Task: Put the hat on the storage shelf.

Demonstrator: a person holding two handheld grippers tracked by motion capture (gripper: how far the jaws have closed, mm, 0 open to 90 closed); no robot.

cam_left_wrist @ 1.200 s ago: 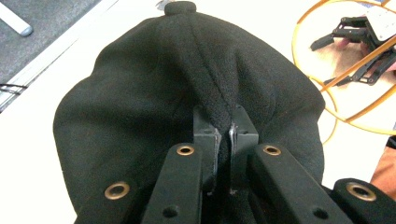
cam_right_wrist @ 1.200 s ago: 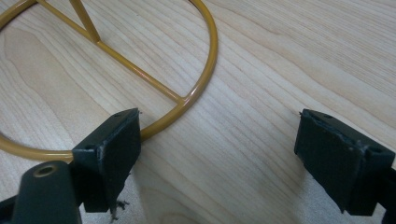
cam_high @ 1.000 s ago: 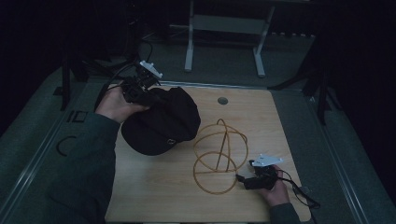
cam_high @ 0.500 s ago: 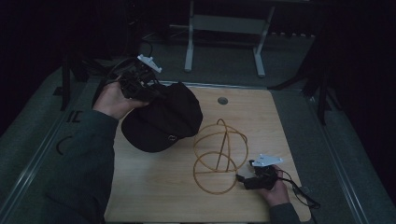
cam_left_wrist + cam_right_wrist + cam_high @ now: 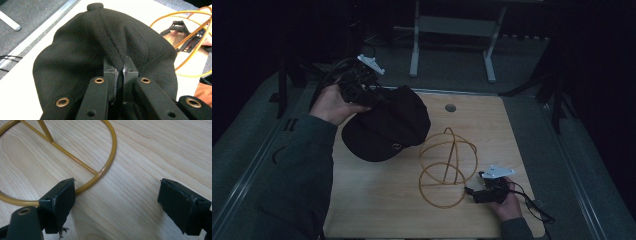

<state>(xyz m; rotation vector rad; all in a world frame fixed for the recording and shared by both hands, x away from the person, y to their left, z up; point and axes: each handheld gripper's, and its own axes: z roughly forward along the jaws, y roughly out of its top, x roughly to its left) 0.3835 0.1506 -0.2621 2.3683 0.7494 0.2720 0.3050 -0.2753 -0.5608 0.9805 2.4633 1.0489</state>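
In the high view, the left gripper [image 5: 379, 97] holds the black fabric cap [image 5: 387, 125] at the far left of the light wooden table [image 5: 377, 200]. The right gripper [image 5: 479, 192] rests at the near right, just beside the yellow wire stand of rings [image 5: 448, 167].

In the left gripper view, the jaws are pressed together, pinching a fold of the cap [image 5: 100, 50].

In the right gripper view, the jaws are spread wide with nothing between them; the stand's ring [image 5: 110, 152] passes just beside one jaw.
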